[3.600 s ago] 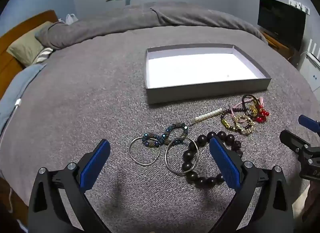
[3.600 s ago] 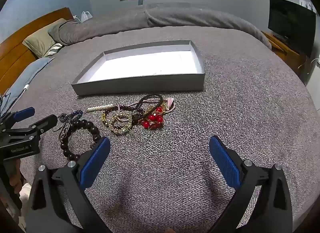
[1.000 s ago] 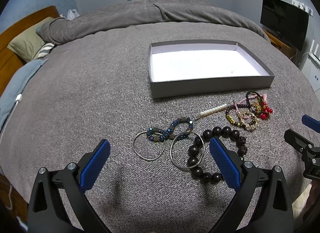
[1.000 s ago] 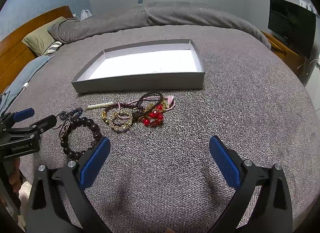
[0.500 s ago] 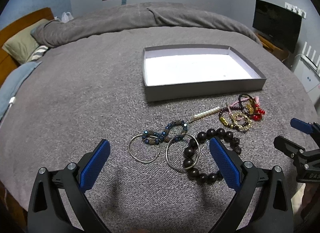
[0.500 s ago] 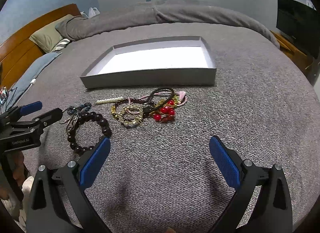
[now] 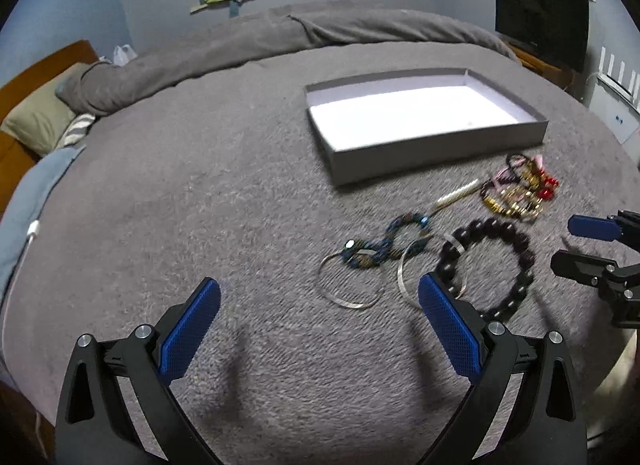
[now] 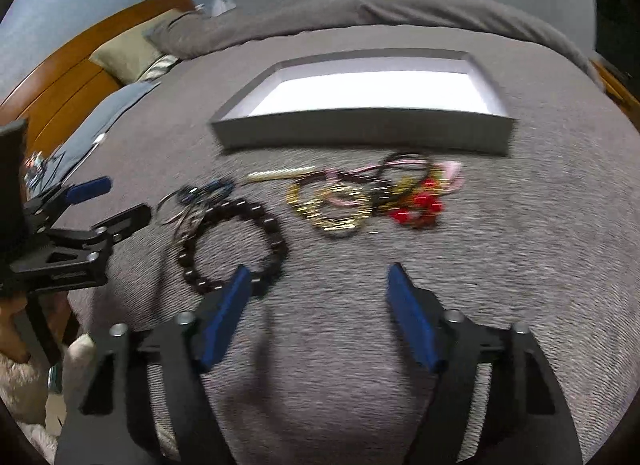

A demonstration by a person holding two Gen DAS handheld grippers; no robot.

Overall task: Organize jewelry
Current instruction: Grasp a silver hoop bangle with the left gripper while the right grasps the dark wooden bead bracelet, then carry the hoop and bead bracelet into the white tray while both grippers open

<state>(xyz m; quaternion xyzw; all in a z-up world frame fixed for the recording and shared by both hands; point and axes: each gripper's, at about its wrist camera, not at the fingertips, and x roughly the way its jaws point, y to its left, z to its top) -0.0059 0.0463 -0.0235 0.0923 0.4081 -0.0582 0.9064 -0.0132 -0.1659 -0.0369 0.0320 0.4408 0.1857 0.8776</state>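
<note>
Ahead of my right tongs (image 8: 318,291), whose jaws are closing with nothing between them, the shallow grey cardboard box (image 8: 360,133) lies with its long side across my view on the nubbly grey bed (image 8: 520,265). The jewelry lies between: a ring of round dark beads (image 8: 232,241) just beside my left pad, a blurred gold-and-red tangle (image 8: 372,197) straight ahead. My left tongs (image 7: 320,321) gape wide, empty.

We see a bed (image 7: 200,193) under a grey blanket. On it lie a shallow grey box (image 7: 424,127), a dark bead bracelet (image 7: 490,261), two thin metal bangles (image 7: 350,285), a blue bead strand (image 7: 384,241), a pale bar (image 7: 456,194) and a tangle of gold, pink and red pieces (image 7: 518,193).
</note>
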